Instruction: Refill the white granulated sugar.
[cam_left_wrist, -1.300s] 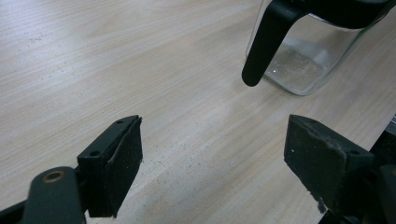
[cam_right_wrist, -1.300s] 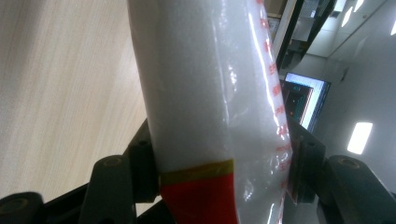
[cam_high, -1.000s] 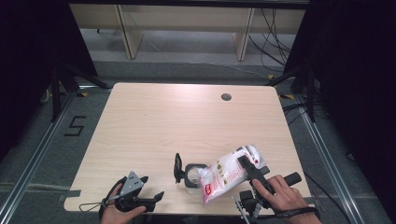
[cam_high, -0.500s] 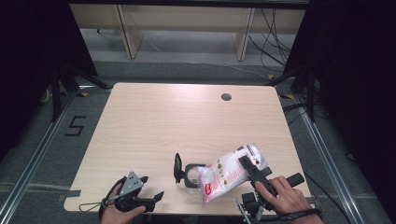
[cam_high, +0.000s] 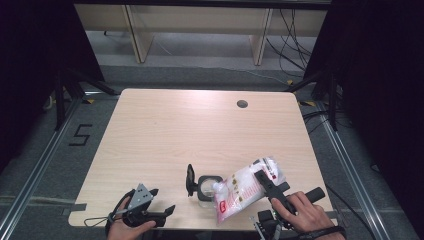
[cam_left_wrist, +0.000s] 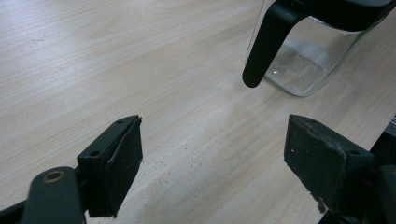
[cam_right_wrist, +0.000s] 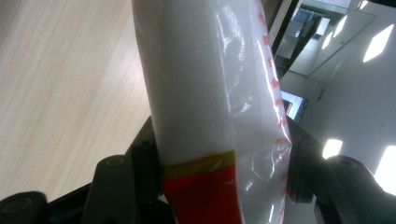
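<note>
A clear plastic bag of white grains with red print is clamped between the jaws of my right gripper, which is shut on it near the table's front right. The bag tilts down to the left, its low corner at the mouth of a small glass jar. The jar's black lid stands flipped up on its left. In the right gripper view the bag bulges between the jaws of the right gripper. My left gripper rests open at the front left. The left gripper view has the jar, a little white at its bottom, beyond the left gripper.
The light wooden table has a round cable hole at its back right. Wooden furniture legs and cables stand on the floor beyond the far edge. Dark metal frame rails run along both sides.
</note>
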